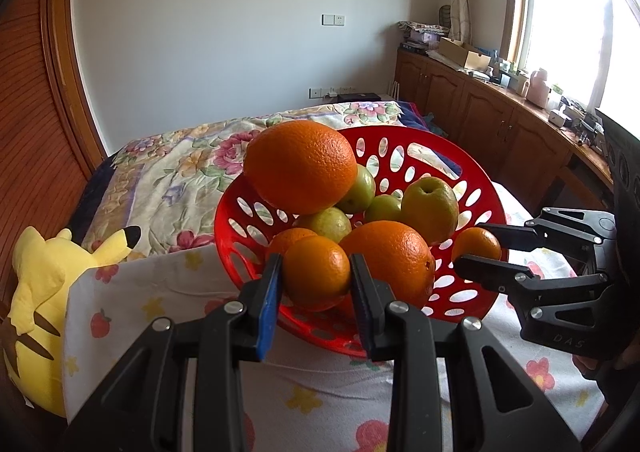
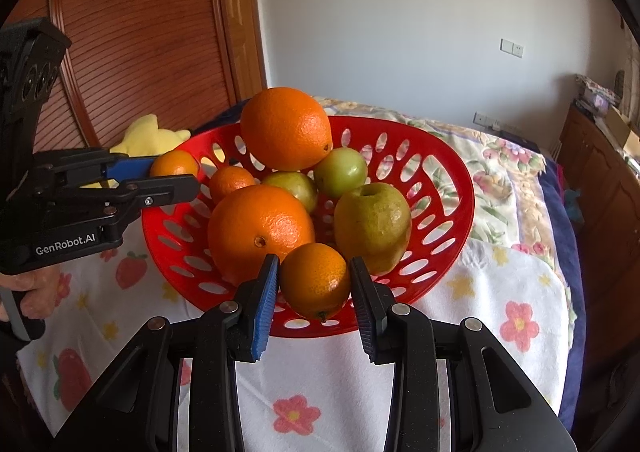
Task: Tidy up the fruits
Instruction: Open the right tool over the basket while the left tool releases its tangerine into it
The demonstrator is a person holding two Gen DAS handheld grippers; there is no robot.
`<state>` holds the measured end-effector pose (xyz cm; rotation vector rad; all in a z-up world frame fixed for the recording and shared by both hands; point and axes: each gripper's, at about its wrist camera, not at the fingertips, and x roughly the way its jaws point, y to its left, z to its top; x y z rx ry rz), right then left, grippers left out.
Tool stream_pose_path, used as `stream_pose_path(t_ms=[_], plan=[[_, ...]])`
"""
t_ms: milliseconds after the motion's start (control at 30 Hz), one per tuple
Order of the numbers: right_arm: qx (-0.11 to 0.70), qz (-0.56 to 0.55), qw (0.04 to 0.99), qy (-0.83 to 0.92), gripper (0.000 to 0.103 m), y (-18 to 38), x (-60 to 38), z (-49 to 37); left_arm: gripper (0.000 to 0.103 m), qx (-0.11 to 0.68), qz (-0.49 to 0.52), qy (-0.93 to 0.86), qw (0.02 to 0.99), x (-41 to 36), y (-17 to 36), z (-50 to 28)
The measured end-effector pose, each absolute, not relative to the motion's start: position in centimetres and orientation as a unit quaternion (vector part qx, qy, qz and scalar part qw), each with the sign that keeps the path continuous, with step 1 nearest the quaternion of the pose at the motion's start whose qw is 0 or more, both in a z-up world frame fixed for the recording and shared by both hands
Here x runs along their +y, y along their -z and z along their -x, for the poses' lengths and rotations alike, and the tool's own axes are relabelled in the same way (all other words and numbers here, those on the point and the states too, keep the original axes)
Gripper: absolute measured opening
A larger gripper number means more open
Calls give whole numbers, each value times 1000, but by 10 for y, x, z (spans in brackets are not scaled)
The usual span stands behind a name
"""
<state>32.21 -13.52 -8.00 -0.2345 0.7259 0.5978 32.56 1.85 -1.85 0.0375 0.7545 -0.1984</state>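
A red perforated basket (image 1: 472,180) (image 2: 440,172) holds several oranges and green fruits, with a big orange (image 1: 300,166) (image 2: 286,128) on top. My left gripper (image 1: 316,278) is shut on a small orange (image 1: 316,272) at the basket's near rim; in the right wrist view the same gripper (image 2: 176,174) and orange (image 2: 174,164) are at the left. My right gripper (image 2: 314,284) is shut on another small orange (image 2: 314,280) at the opposite rim; in the left wrist view that gripper (image 1: 478,248) and orange (image 1: 476,244) are at the right.
The basket stands on a white cloth (image 1: 320,404) (image 2: 500,292) with flower and fruit prints. A yellow plush toy (image 1: 44,284) (image 2: 148,136) lies left of it. A floral bedspread (image 1: 180,172) lies behind. Wooden cabinets (image 1: 500,124) line the window side.
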Motion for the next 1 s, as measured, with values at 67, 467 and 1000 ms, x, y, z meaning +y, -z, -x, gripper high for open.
stream_pose_path(t_ms=[67,467,1000], plan=[[350,113,885,-287,35,80,-134,-324,31,366,-19,98,925,17,16,-329],[346,101,888,-285,39,81,-136,-320,31,365,-25,107,924,6,10,-351],[331,88,899,-275,40,73,-149,-305,38,366,-30,129,921,-28,7,-364]])
